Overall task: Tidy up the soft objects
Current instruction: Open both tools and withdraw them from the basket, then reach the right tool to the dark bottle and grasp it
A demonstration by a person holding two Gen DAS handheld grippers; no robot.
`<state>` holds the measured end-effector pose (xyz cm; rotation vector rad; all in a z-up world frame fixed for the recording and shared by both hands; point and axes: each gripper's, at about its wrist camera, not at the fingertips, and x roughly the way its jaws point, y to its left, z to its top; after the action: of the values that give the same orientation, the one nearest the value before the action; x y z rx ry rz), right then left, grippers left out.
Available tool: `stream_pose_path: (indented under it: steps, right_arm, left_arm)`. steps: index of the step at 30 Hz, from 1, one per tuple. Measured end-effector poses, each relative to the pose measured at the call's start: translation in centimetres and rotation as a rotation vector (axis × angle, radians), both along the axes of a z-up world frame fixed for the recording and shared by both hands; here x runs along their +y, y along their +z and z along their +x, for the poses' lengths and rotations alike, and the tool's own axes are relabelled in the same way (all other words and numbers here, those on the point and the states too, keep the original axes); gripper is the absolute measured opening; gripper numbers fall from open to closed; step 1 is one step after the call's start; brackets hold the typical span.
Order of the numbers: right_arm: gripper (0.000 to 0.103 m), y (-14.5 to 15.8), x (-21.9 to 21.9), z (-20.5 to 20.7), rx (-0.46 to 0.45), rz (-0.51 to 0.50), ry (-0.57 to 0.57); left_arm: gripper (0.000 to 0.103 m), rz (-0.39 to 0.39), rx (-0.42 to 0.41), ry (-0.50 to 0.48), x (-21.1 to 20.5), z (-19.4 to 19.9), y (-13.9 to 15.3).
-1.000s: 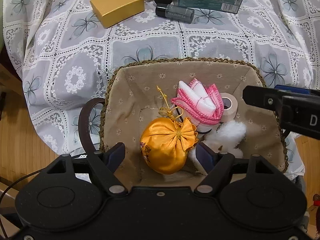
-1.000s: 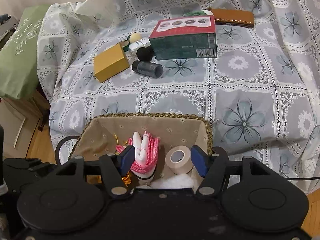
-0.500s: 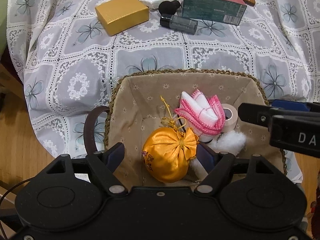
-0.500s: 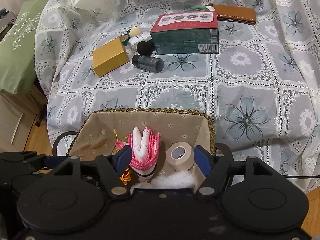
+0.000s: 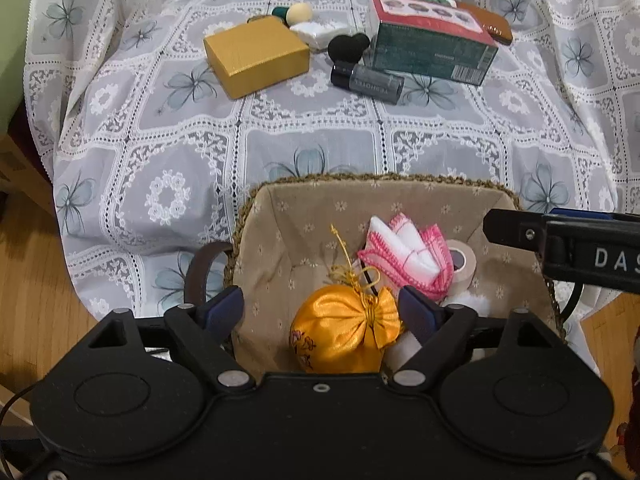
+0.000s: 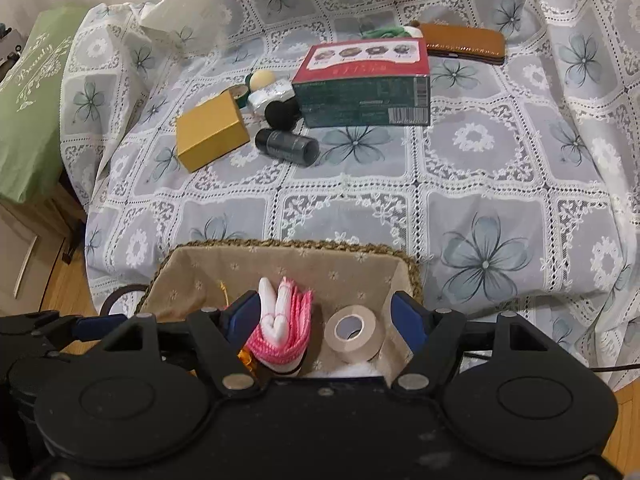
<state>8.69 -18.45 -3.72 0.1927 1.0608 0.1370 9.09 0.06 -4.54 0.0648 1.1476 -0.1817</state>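
A lined woven basket (image 5: 372, 178) (image 6: 288, 245) stands at the near edge of the table. In it lie an orange satin pouch (image 5: 340, 332), a folded pink-and-white cloth (image 5: 408, 256) (image 6: 286, 324), a beige tape roll (image 5: 462, 266) (image 6: 354, 332) and white cotton wool (image 5: 468, 302). My left gripper (image 5: 320, 306) is open and empty above the basket's near side, over the pouch. My right gripper (image 6: 326, 314) is open and empty above the cloth and tape roll. The right gripper's finger also shows in the left wrist view (image 5: 516, 230).
Further back on the lace tablecloth (image 6: 480, 184) lie a gold box (image 5: 256, 54) (image 6: 210, 136), a dark tube (image 5: 368, 80) (image 6: 288, 146), a black sponge (image 5: 348, 46), a cream sponge (image 6: 262, 79), a red-and-green carton (image 5: 432, 40) (image 6: 364, 88) and a brown case (image 6: 462, 42). A green cushion (image 6: 28, 96) is at left.
Both grippers have drawn back and up from the basket, so more of the table shows. Both stay open and empty. The basket's contents have not moved.
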Motion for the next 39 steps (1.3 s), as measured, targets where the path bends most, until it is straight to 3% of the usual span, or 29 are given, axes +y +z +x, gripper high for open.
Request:
stream_pose_path:
  steps: [9, 12, 23, 39]
  right_arm:
    - [0.074, 0.7, -0.7, 1.0, -0.037, -0.017, -0.048]
    - [0.076, 1.0, -1.0, 1.3, -0.058, -0.023, -0.062]
    - [0.094, 2.4, -1.0, 2.1, -0.183, -0.058, -0.095]
    - [0.103, 3.1, 0.0, 5.6, -0.307, -0.078, -0.125]
  left_arm:
    - [0.083, -0.021, -0.057, -0.006, 0.1, 0.3, 0.6]
    - [0.088, -0.029, -0.078, -0.005, 0.1, 0.5, 0.8]
    - [0.089, -0.046, -0.149, 0.012, 0.1, 1.7, 1.8]
    - [0.097, -0.023, -0.302, 0.028, 0.5, 4.9, 1.8]
